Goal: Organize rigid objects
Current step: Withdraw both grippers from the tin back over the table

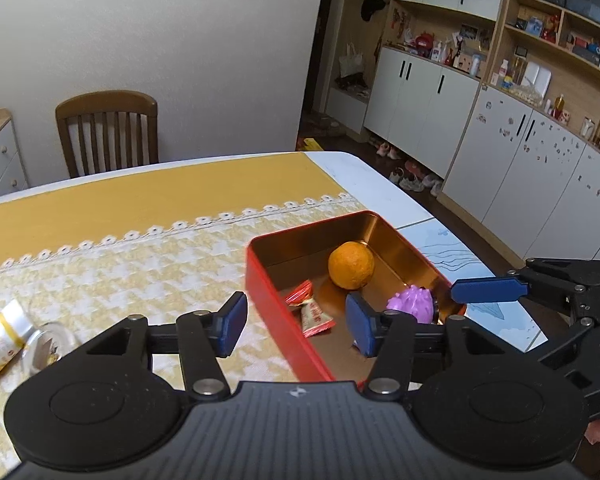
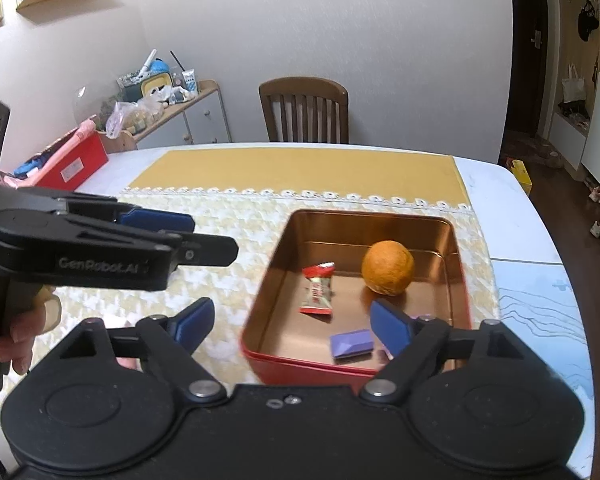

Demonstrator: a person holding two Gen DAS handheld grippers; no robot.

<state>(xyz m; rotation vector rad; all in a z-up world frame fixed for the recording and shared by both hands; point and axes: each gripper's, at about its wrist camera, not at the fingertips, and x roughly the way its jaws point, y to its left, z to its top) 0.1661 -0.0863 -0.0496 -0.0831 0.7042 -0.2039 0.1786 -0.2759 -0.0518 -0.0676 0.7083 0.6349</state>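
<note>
Left wrist: fingers (image 1: 236, 322) apart, seemingly empty.

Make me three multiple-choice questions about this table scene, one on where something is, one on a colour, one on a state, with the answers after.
1. Where is the round orange fruit?
A. Inside the red metal tin with the copper lining
B. On the wooden chair
C. On the floor

2. What colour is the spiky ball in the tin?
A. Green
B. Purple
C. White

3. How is the left gripper standing?
A. Shut on the fruit
B. Shut on the red and white candy wrapper
C. Open, holding nothing

Answers: 1 A, the fruit sits on the tin's copper floor. 2 B, it shows purple by the tin's near wall. 3 C, its blue pads stand apart, one on each side of the tin's red wall, pressing nothing.
</note>
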